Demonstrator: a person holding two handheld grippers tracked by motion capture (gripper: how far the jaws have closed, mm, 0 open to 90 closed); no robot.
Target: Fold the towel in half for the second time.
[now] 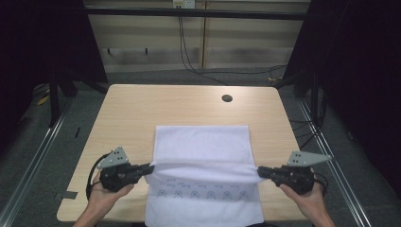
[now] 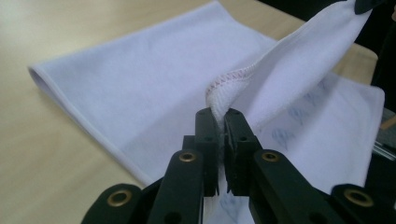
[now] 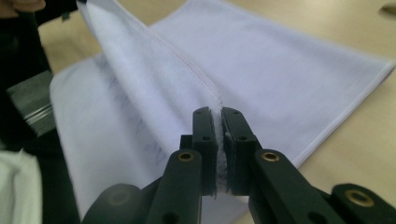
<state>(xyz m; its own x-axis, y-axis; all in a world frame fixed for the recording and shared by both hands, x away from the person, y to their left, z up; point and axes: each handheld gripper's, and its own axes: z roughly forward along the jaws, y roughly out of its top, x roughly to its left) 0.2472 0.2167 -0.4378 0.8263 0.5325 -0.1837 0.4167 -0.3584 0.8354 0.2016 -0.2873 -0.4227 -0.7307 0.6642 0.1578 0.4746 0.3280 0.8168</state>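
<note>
Pale wood of the table (image 1: 132, 109) carries a white towel (image 1: 201, 142) spread across its near half, with grey carpet and dark curtains around. From the high view the cloth lies flat on its far part, while a hemmed edge is lifted into a taut ridge that runs across it from side to side; the near part, printed with a row of small dark figures, lies beneath that ridge and hangs a little over the table's near edge. The left gripper (image 1: 150, 168) sits at the left end of the ridge and the right gripper (image 1: 260, 171) at the right end, each held in a hand and pointing inward at the cloth, so the towel stretches between the two. In the left gripper view the black jaws are pressed almost together with a corner of stitched hem pinched between them, the fabric rising away toward the other gripper. In the right gripper view the jaws are likewise clamped on the hem, with the fold climbing away and the flat part lying to the right on the table.
</note>
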